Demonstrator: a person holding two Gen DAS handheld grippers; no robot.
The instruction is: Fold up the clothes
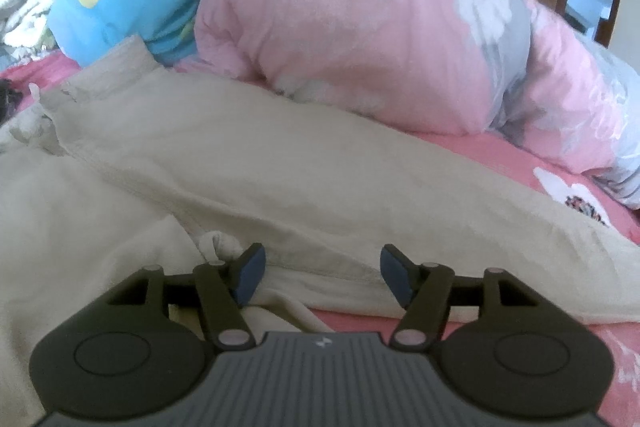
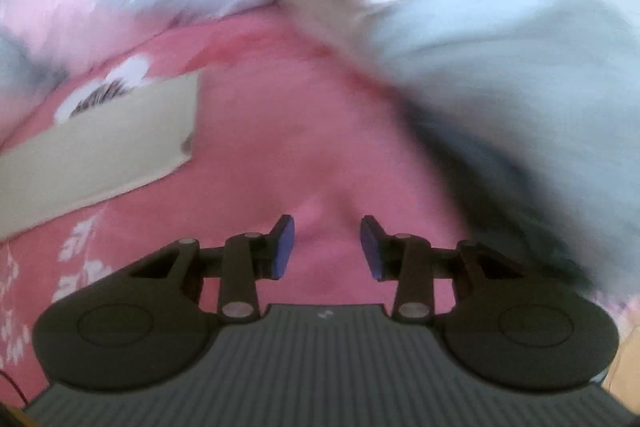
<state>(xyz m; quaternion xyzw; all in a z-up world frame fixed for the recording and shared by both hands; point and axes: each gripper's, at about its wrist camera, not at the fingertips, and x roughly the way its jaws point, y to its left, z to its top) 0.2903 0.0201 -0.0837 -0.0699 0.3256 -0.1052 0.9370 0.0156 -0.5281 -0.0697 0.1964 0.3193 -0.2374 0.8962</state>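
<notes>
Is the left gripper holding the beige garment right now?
No. The left gripper is open, its blue pads spread apart above the beige garment with no cloth pinched between them.

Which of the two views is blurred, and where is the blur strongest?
Right wrist view: heavy motion blur, strongest on the grey and white bedding at upper right; the open right gripper itself stays sharp. Left wrist view: mostly sharp, the beige cotton garment shows clear creases, only mild softness toward the edges.
</notes>
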